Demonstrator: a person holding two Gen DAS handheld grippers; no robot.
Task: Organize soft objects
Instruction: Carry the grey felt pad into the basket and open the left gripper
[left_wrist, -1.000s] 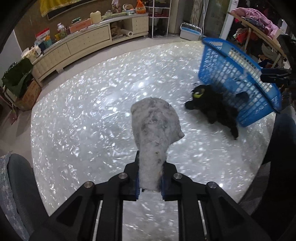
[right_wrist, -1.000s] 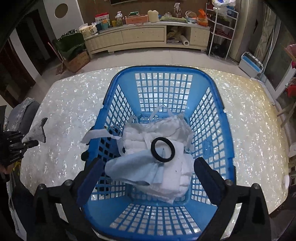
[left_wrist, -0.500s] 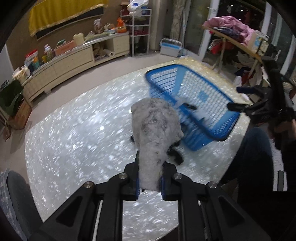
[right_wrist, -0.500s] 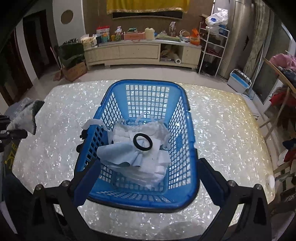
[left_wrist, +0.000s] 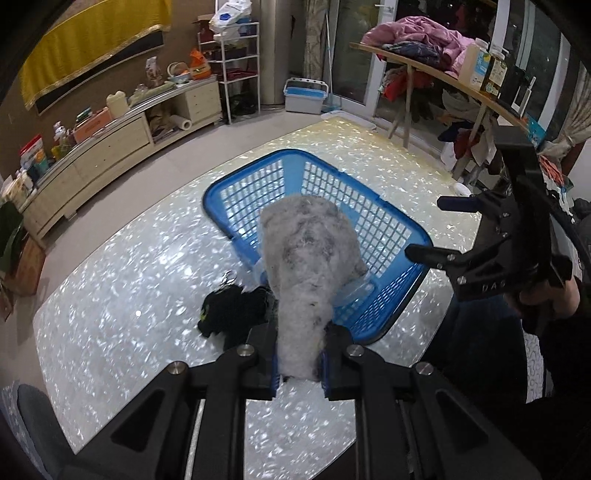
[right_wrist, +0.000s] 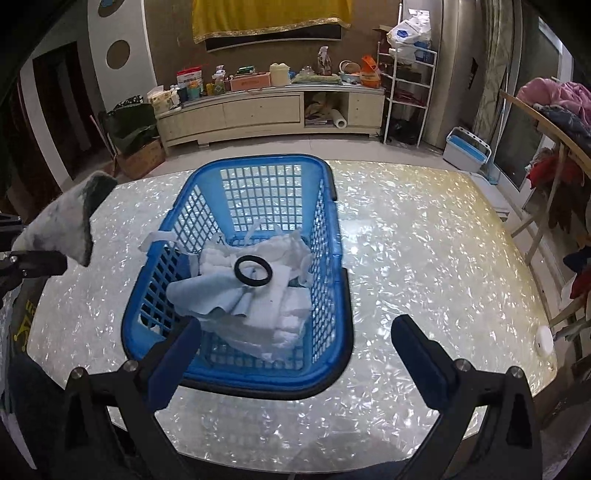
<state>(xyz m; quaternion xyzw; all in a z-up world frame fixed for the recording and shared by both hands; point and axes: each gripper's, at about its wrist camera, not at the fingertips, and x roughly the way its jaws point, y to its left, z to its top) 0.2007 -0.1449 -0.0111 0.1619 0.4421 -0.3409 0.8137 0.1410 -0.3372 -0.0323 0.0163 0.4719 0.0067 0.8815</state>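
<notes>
My left gripper (left_wrist: 298, 363) is shut on a fluffy grey-white soft piece (left_wrist: 308, 254), which hangs in the air over the near left side of the blue basket (left_wrist: 384, 236). The same grey piece (right_wrist: 66, 225) shows at the left edge of the right wrist view. A black soft toy (left_wrist: 231, 314) lies on the table against the basket's left side. In the blue basket (right_wrist: 332, 266) lie white cloths (right_wrist: 280, 306), a light blue cloth (right_wrist: 207, 291) and a black ring (right_wrist: 253, 270). My right gripper (right_wrist: 295, 339) stands open at the basket's near rim, holding nothing.
The basket stands on a shiny pearl-patterned table (right_wrist: 424, 236). A small white disc (right_wrist: 543, 341) lies near its right edge. Beyond the table are a long cabinet (right_wrist: 266, 110), a wire shelf (right_wrist: 406, 96) and a rack of clothes (left_wrist: 424, 40). A hand (left_wrist: 546, 299) holds the right gripper.
My left gripper has carried the grey piece up and right, from over bare table to over the basket's side. My right gripper has drawn back from the basket, still open.
</notes>
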